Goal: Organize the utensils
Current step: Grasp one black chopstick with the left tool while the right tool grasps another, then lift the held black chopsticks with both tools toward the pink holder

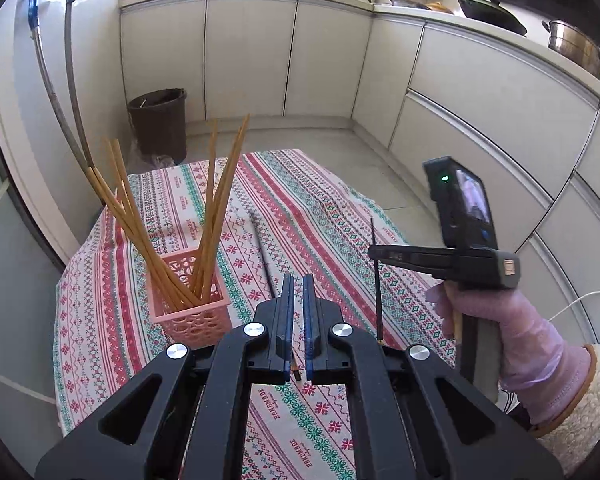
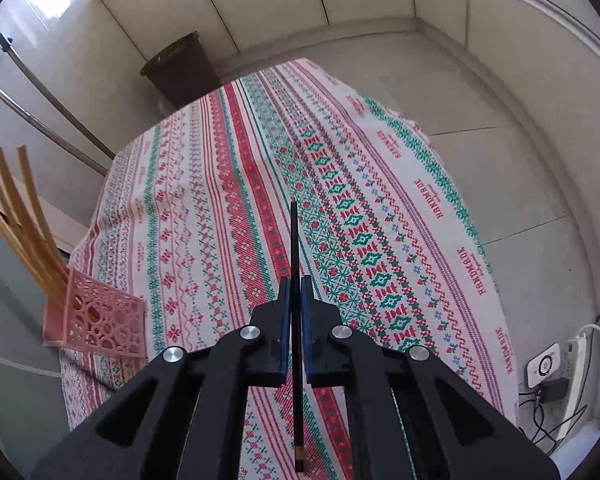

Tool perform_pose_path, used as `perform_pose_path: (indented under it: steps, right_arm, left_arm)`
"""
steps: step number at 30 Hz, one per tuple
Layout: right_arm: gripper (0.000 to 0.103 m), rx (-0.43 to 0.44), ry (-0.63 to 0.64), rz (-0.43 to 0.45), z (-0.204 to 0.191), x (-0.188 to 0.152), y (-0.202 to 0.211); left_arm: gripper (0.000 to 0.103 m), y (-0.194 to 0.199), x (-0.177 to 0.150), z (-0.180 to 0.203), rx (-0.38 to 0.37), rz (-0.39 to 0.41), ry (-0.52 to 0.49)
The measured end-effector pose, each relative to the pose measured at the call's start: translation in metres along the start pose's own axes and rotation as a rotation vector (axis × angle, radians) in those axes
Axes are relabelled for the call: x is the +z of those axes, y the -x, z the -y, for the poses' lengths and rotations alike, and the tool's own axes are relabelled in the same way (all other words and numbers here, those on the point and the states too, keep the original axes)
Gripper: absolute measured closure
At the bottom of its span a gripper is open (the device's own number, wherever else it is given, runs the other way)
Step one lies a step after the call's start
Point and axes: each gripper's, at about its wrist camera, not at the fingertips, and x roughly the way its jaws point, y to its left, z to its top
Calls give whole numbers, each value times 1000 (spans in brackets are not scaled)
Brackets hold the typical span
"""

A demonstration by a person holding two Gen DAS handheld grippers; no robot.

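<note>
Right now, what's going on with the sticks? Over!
Right tool shut on black chopstick. Left tool shut on second dark chopstick. Pink basket holds wooden chopsticks. Nothing blocking.

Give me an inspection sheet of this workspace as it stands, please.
Surface: patterned tablecloth covers the table.
Job's things: pink basket holds bamboo chopsticks; one dark chopstick lies on the cloth.
Clutter: nothing seen.
Grippers: left gripper nearly closed, seemingly empty; right gripper grips a black chopstick.
Cables: white power strip and wires on the floor.
Surroundings: brown bin, white cabinets.
</note>
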Motion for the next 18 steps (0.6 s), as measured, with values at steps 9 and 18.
perform_pose_path:
  steps: [9, 18]
  right_arm:
    - [98, 75, -8, 95, 2, -2, 63]
    - [98, 73, -61, 113, 20, 5, 72]
  left_arm:
    - [99, 11, 5, 0, -53, 1, 11]
    - [58, -119, -49, 8, 117, -423, 54]
